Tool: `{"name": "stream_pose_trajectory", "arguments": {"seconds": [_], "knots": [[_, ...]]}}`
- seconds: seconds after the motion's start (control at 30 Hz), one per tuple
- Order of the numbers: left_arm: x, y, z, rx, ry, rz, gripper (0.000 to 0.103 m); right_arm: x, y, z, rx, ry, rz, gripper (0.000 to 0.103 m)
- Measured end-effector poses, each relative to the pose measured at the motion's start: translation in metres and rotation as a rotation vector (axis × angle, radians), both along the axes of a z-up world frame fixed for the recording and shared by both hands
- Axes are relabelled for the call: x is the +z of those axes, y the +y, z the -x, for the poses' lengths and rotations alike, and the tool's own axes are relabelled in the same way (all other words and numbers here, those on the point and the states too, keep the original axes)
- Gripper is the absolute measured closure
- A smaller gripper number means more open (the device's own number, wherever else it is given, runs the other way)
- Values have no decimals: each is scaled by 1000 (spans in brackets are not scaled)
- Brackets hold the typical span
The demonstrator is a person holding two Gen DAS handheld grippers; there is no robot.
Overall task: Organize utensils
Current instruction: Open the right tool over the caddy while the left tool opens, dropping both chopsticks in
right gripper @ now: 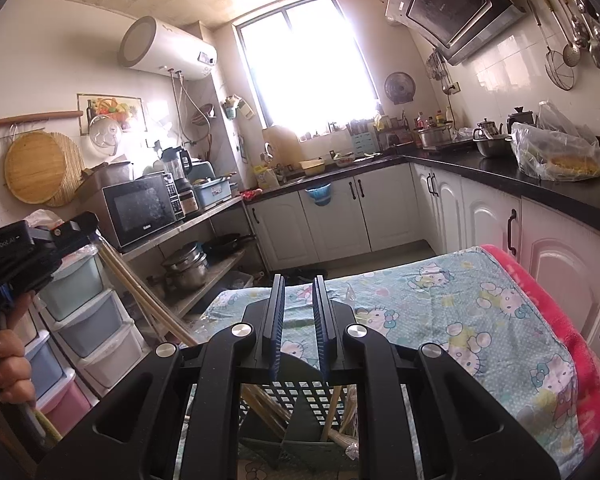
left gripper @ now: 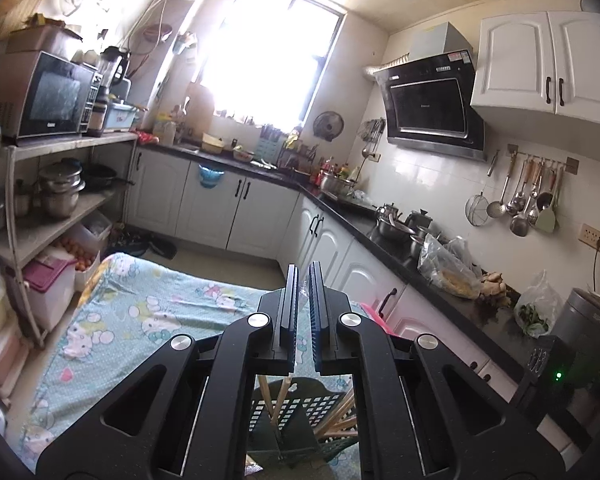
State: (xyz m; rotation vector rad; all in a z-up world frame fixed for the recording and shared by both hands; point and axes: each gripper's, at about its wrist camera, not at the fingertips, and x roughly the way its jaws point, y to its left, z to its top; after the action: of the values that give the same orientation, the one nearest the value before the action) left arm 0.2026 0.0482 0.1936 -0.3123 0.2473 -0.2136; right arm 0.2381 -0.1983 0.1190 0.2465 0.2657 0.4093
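A dark green perforated utensil holder (left gripper: 300,408) (right gripper: 300,404) stands on the table just below both grippers, with several wooden chopsticks (left gripper: 340,416) (right gripper: 260,400) leaning inside it. My left gripper (left gripper: 304,276) is shut on the clear plastic sleeve of a pair of wooden chopsticks. In the right wrist view the left gripper (right gripper: 88,224) is raised at the far left, and its sleeved chopsticks (right gripper: 140,292) slant down toward the holder. My right gripper (right gripper: 299,284) hovers over the holder, its jaws slightly apart with nothing between them.
The table wears a cartoon-cat cloth (left gripper: 140,304) (right gripper: 460,300) with a pink blanket (right gripper: 560,320) along its right edge. A shelf with a microwave (right gripper: 140,208) and pots, and stacked plastic drawers (right gripper: 84,320), stand left. White cabinets and a cluttered black counter (right gripper: 500,172) run right.
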Motion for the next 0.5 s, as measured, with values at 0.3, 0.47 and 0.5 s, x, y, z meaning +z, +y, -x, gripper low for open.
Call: {"name": "stream_pose_trajectory", "arguments": {"seconds": [0.3, 0.47, 0.5], "knots": [[4, -3, 10, 23, -18, -27, 100, 3, -1, 12, 23, -6, 14, 86], [-11, -9, -3, 10, 51, -34, 100, -8, 1, 20, 45, 31, 45, 72], [-14, -9, -5, 8, 62, -34, 100, -12, 0, 23, 49, 46, 47, 69]]}}
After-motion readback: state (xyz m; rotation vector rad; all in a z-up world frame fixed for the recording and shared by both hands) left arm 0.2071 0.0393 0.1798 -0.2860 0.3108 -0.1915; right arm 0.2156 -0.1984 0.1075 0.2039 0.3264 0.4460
